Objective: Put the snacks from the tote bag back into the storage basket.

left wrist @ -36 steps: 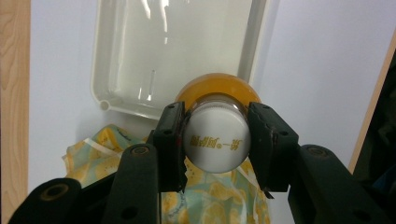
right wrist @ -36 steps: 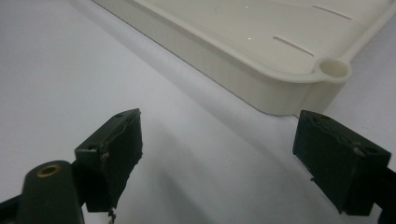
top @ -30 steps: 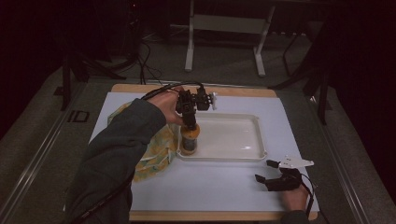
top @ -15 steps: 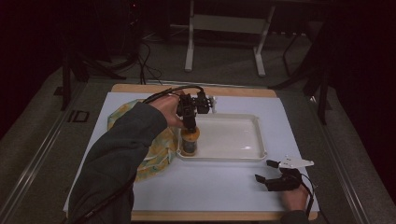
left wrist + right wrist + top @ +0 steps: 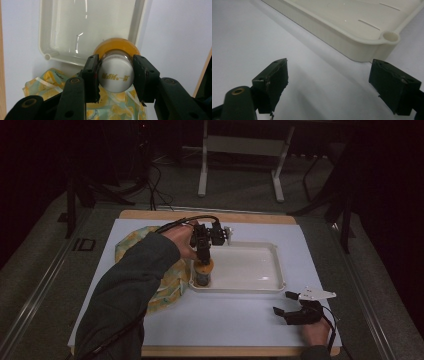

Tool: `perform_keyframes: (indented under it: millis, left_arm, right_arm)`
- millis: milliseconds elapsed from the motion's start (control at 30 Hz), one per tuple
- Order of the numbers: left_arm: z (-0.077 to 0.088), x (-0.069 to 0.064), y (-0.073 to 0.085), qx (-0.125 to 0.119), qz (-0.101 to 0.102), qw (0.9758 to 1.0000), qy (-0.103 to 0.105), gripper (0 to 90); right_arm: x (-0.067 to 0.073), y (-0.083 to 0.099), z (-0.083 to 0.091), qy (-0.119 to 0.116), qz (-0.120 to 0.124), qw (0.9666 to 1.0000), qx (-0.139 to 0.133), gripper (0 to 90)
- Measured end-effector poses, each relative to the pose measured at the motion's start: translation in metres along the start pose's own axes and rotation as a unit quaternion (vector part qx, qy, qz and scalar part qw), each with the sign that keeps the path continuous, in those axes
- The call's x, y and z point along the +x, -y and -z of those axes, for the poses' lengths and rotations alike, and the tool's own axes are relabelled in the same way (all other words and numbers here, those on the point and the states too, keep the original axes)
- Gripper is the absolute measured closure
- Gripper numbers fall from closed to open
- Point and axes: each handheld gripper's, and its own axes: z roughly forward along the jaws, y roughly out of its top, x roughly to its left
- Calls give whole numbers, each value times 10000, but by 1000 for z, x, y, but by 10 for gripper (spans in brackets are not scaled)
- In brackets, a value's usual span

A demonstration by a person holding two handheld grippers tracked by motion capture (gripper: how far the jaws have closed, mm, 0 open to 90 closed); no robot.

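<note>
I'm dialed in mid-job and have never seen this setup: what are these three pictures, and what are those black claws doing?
There is no robot arm here: a person holds a two-jaw gripper in each hand at a table. The high view looks down from above; the other two pictures come from cameras riding on each gripper, looking along its black jaws. The left gripper is clamped on the white cap of an orange bottle, standing it in the near left corner of a white tray. A yellow patterned bag lies beside the tray. The right gripper rests open on the table, holding nothing, near the tray's corner.
</note>
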Motion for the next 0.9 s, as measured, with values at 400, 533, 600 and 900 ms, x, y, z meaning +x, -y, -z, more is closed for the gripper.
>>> perform_keyframes:
  millis: [400, 533, 600, 900]
  left_arm:
    - [-6, 0, 0, -20, -11, 10000, 16, 586]
    - [-7, 0, 1, -9, 35, 10000, 52, 569]
    - [-6, 1, 1, -36, 69, 9999, 89, 553]
    - [-7, 1, 2, -186, 175, 9996, 121, 457]
  right_arm:
    - [0, 0, 0, 17, 9, 10000, 6, 153]
    - [1, 0, 0, 19, 10, 10000, 5, 153]
    - [1, 0, 0, 19, 12, 10000, 7, 153]
    - [1, 0, 0, 21, 18, 10000, 3, 153]
